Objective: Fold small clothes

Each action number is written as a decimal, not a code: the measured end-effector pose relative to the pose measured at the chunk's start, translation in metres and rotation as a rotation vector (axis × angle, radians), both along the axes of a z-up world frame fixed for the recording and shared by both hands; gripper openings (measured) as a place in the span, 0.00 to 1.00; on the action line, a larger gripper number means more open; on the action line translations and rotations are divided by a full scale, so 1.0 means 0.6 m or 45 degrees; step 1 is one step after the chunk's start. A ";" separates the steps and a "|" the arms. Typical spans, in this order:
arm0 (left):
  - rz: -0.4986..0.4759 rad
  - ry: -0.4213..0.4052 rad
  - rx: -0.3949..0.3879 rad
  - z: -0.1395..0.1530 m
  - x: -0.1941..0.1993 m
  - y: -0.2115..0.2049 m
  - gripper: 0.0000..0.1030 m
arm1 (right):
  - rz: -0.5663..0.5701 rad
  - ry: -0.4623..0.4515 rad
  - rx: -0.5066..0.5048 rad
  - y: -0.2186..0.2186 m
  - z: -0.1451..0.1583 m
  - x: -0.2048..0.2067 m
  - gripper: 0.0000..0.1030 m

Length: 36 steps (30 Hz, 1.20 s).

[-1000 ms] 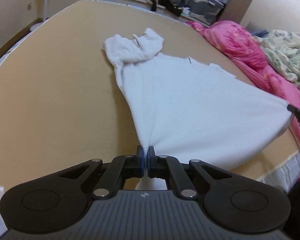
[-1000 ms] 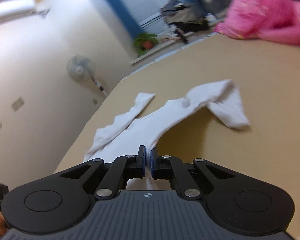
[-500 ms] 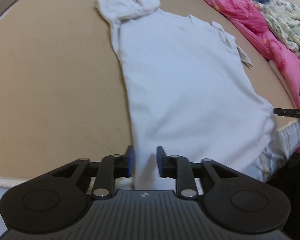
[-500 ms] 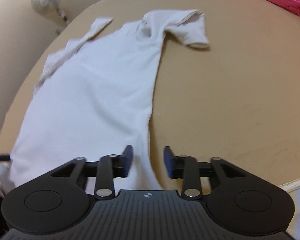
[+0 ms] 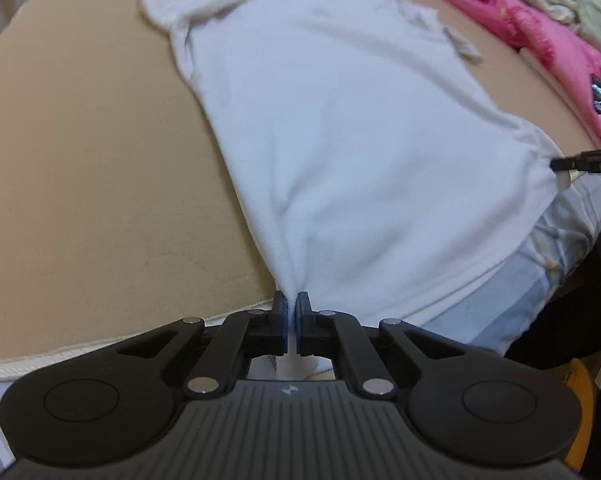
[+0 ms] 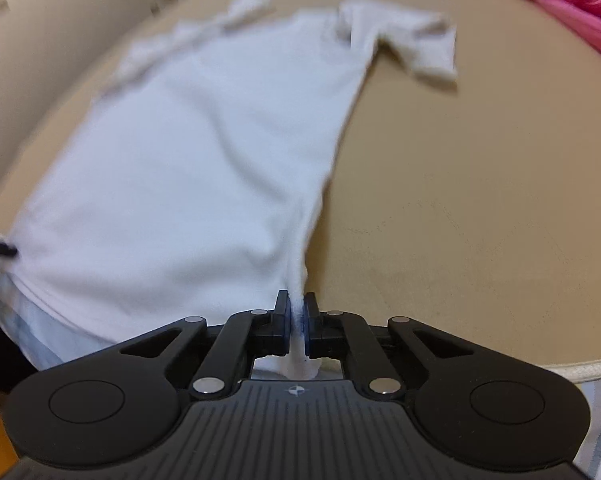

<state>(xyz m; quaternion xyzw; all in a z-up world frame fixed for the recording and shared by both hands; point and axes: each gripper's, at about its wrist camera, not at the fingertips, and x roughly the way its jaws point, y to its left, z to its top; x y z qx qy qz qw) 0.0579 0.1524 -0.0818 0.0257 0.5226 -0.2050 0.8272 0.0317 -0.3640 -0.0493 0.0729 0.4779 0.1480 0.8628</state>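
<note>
A white T-shirt (image 5: 340,128) lies spread flat on the tan bed surface (image 5: 80,184), hem draped over the near edge, sleeves rumpled at the far end. The left gripper (image 5: 291,306) and right gripper (image 6: 296,306) have just closed, each pinching a hem corner. Bare tan surface flanks both sides; a pink quilt (image 5: 540,32) borders the right.

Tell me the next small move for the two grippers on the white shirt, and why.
Probably lift both hem corners and carry them toward the collar end. The left gripper and right gripper are each shut on a bottom corner of the white shirt, whose body lies spread flat on the tan bed surface with the hem overhanging the near edge, so a fold in half looks ready.
</note>
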 end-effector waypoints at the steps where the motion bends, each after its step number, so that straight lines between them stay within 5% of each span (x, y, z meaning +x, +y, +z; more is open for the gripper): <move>1: 0.018 -0.024 -0.063 0.012 -0.007 0.012 0.03 | -0.029 -0.036 0.084 -0.015 0.017 -0.006 0.05; 5: 0.036 -0.126 -0.319 0.070 -0.050 0.066 0.02 | -0.101 -0.198 0.368 -0.068 0.072 -0.057 0.04; 7: 0.043 -0.110 -0.291 0.066 -0.062 0.080 0.02 | -0.130 -0.192 0.363 -0.082 0.072 -0.073 0.04; 10: 0.041 -0.020 -0.215 0.035 -0.055 0.079 0.03 | -0.117 -0.021 0.277 -0.078 0.034 -0.065 0.04; 12: 0.039 0.029 -0.143 0.021 -0.037 0.075 0.04 | -0.077 0.073 0.124 -0.052 0.009 -0.050 0.06; 15: 0.023 -0.021 -0.166 0.031 -0.015 0.069 0.20 | -0.088 0.038 -0.078 -0.033 0.008 -0.032 0.09; 20: -0.082 -0.043 -0.211 0.028 0.001 0.015 0.22 | -0.040 -0.030 0.036 -0.029 0.019 -0.005 0.12; 22: -0.132 0.022 -0.091 0.003 0.004 -0.013 0.23 | 0.043 0.050 0.001 -0.008 -0.005 0.008 0.20; 25: -0.183 0.088 0.077 -0.031 0.012 -0.043 0.23 | 0.176 0.189 -0.231 0.036 -0.050 0.023 0.22; 30: -0.116 -0.027 -0.068 0.005 0.033 -0.041 0.34 | 0.069 0.054 -0.056 0.008 -0.006 0.042 0.26; 36: 0.020 -0.177 -0.037 0.026 0.076 -0.075 0.39 | -0.108 -0.046 -0.121 -0.012 0.005 0.081 0.26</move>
